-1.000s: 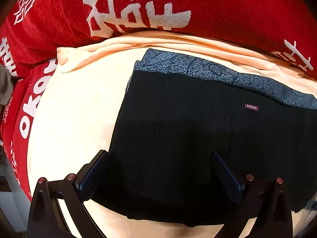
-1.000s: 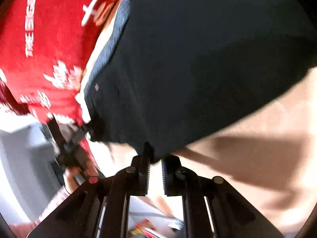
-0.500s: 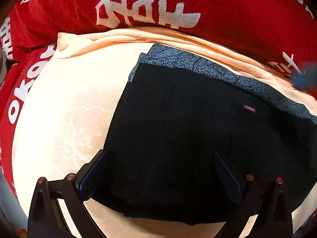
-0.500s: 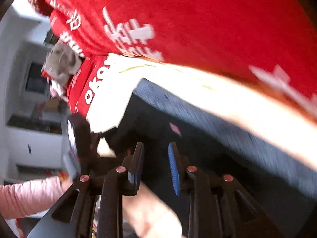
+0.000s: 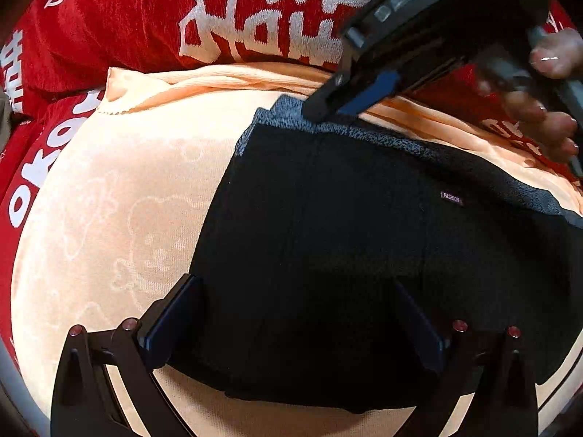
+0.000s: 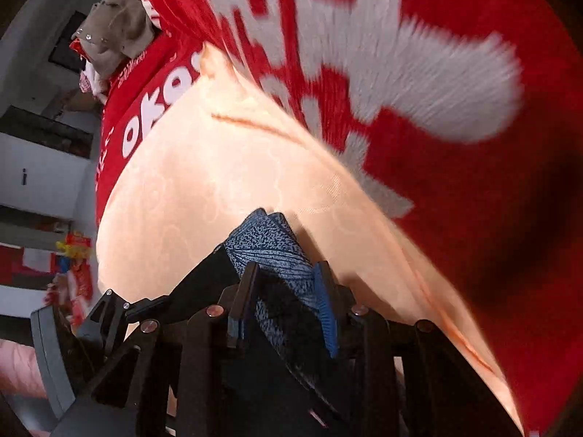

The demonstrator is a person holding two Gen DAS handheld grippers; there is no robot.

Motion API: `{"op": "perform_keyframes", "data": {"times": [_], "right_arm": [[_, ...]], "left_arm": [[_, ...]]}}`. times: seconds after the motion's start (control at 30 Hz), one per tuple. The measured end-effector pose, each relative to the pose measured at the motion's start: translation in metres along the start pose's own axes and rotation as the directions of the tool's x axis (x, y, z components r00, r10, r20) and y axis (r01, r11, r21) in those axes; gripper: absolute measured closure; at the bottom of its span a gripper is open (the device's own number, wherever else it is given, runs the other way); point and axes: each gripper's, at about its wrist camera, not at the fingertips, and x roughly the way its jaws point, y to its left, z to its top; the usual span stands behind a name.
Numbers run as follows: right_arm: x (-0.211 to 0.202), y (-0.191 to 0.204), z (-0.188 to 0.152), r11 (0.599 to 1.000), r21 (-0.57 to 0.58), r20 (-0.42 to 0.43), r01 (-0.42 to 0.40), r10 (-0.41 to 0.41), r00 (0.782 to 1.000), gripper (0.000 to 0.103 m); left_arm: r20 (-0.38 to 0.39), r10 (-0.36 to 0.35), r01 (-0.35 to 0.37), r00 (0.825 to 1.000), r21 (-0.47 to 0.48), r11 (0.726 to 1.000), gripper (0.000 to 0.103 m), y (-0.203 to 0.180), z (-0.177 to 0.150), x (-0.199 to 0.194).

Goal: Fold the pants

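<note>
Black pants (image 5: 346, 240) with a speckled blue-grey waistband (image 5: 419, 145) lie folded on a peach cloth (image 5: 120, 204). My left gripper (image 5: 295, 313) is open, its jaws wide apart over the near edge of the pants. My right gripper (image 5: 339, 109) comes in from the upper right and sits at the waistband's far left corner. In the right wrist view the right gripper (image 6: 284, 276) is open, with the waistband corner (image 6: 269, 247) between its jaws.
A red blanket with white lettering (image 5: 226, 18) lies behind and left of the peach cloth and fills the right wrist view (image 6: 419, 73). A grey-brown cloth (image 6: 116, 25) and room furniture show at the far left there.
My right gripper swung around from the pants' edge to the waistband's far left corner and opened wider around it. The left gripper stayed open over the near edge.
</note>
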Motion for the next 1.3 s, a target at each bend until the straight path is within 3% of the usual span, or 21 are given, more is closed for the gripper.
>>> {"op": "perform_keyframes", "data": {"times": [0.1,0.13,0.23,0.43,0.57,0.67,0.77,0.87,0.97,1.07,1.1,1.2,1.3], "right_arm": [[0.007,-0.012,0.003,0.997,0.059,-0.046,-0.045,0.048,0.998,0.069],[0.005,-0.011,0.002,0.997,0.058,-0.049,-0.057,0.06,0.997,0.088],[0.001,0.002,0.002,0.999,0.002,-0.037,-0.047,0.047,0.998,0.094],[-0.002,0.025,0.009,0.997,-0.043,-0.014,-0.063,0.062,0.998,0.095],[0.022,0.03,0.01,0.997,-0.035,-0.031,0.062,-0.063,0.998,0.09],[0.008,0.032,0.005,0.995,0.04,0.035,0.092,-0.093,0.995,0.084],[-0.032,0.029,-0.015,0.987,0.128,0.13,0.099,-0.115,0.985,0.081],[-0.083,0.01,-0.067,0.968,0.237,0.216,0.078,-0.131,0.968,0.081],[-0.11,-0.013,-0.127,0.935,0.351,0.231,0.054,-0.142,0.963,0.081],[-0.127,-0.038,-0.209,0.866,0.5,0.227,0.007,-0.139,0.964,0.081],[-0.13,-0.045,-0.245,0.83,0.558,0.223,-0.022,-0.124,0.967,0.081],[-0.134,-0.052,-0.31,0.765,0.644,0.202,-0.011,-0.156,0.967,0.081],[-0.132,-0.064,-0.349,0.731,0.682,0.18,0.027,-0.203,0.963,0.081]], "left_arm": [[0.0,-0.005,0.005,1.0,0.008,1.0,0.0,0.001,-0.002,-0.003],[-0.003,-0.004,0.004,1.0,0.009,1.0,0.0,-0.002,-0.001,-0.004],[-0.013,0.004,-0.005,1.0,-0.005,1.0,0.0,-0.001,-0.006,-0.01],[-0.015,0.046,-0.047,0.999,-0.016,0.999,0.0,-0.004,-0.018,-0.026],[-0.036,0.073,-0.073,0.997,-0.007,0.997,0.0,-0.01,-0.013,-0.031],[-0.039,0.077,-0.078,0.996,-0.028,0.997,0.0,-0.004,-0.007,-0.042],[-0.015,0.094,-0.095,0.995,-0.024,0.995,0.0,-0.006,0.005,-0.049],[0.005,0.12,-0.12,0.993,0.006,0.993,0.0,-0.016,0.022,-0.046],[-0.005,0.114,-0.114,0.993,0.01,0.993,0.0,-0.028,0.03,-0.043],[-0.025,0.097,-0.095,0.995,0.047,0.994,0.0,-0.047,0.031,-0.042],[-0.031,0.085,-0.083,0.996,0.075,0.994,0.0,-0.061,0.028,-0.043],[-0.065,0.032,-0.023,0.997,0.132,0.991,0.0,-0.101,0.024,-0.04],[-0.118,-0.021,0.044,0.993,0.199,0.979,0.0,-0.153,0.013,-0.029]]}}
